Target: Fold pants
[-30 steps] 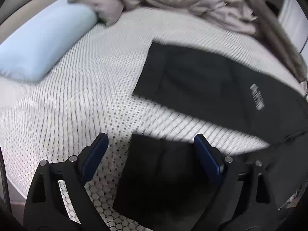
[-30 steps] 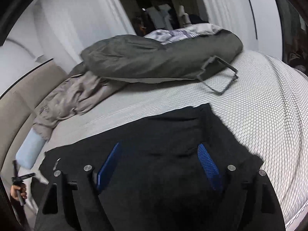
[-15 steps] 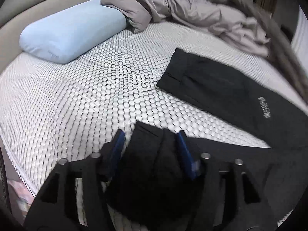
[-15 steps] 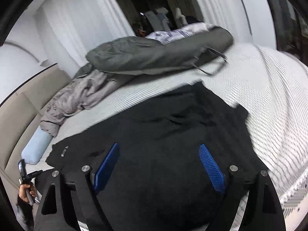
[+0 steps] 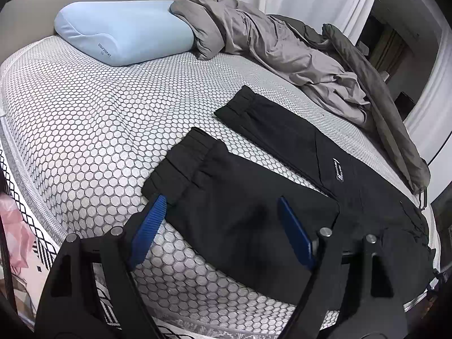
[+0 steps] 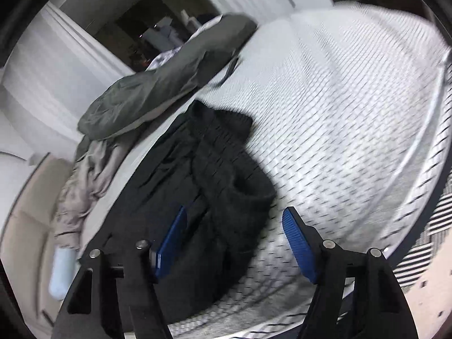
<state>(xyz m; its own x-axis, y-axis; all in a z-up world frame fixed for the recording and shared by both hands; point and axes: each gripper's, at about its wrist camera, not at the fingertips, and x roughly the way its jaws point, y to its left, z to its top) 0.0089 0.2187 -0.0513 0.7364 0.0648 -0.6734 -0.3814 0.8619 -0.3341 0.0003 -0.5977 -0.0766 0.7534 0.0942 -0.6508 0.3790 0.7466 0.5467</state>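
Observation:
Black pants (image 5: 282,169) lie spread on the honeycomb-patterned mattress (image 5: 99,130), both legs pointing toward the pillow, with elastic cuffs and a small white logo. My left gripper (image 5: 220,226) is open and empty, hovering over the near leg just behind its cuff. In the right wrist view the waist end of the pants (image 6: 214,169) lies bunched. My right gripper (image 6: 234,240) is open and empty above the edge of the waist; this view is motion-blurred.
A light blue pillow (image 5: 124,36) lies at the head of the bed. A crumpled grey duvet (image 5: 282,50) and a dark grey cover (image 6: 169,76) run along the far side. The mattress edge (image 5: 34,197) is near on the left, with pink fabric (image 5: 14,234) beyond.
My left gripper closed onto the near leg's cuff, then opened and pulled back; the leg now lies flat. My right gripper has swung right, toward the waist edge.

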